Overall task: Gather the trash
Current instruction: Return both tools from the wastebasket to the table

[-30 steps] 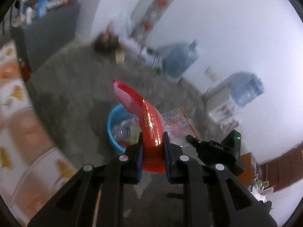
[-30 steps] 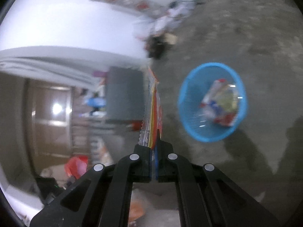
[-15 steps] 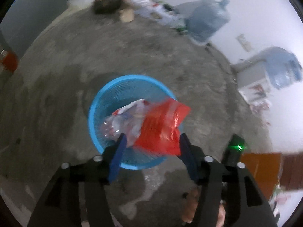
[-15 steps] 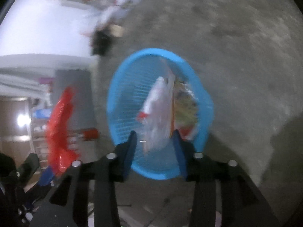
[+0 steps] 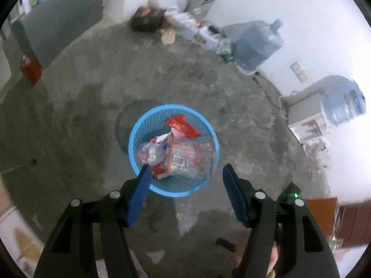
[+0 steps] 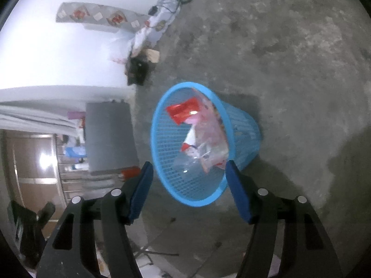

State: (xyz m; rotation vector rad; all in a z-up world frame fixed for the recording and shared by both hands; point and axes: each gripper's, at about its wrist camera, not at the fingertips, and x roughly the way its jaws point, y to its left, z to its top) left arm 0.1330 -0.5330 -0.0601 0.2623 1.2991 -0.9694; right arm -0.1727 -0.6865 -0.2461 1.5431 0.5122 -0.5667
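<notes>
Now both the left gripper [image 5: 184,170] and right gripper [image 6: 189,168] have just opened, empty, above the blue basket [image 5: 209,132]; lift straight away without touching its rim.

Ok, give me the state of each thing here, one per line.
left gripper: open, empty, jaws just opened
right gripper: open, empty, jaws just opened
blue mesh basket: upright on floor, holding trash
red wrapper: inside basket, on top
clear plastic bottle: inside basket
barcode packet: inside basket
</notes>
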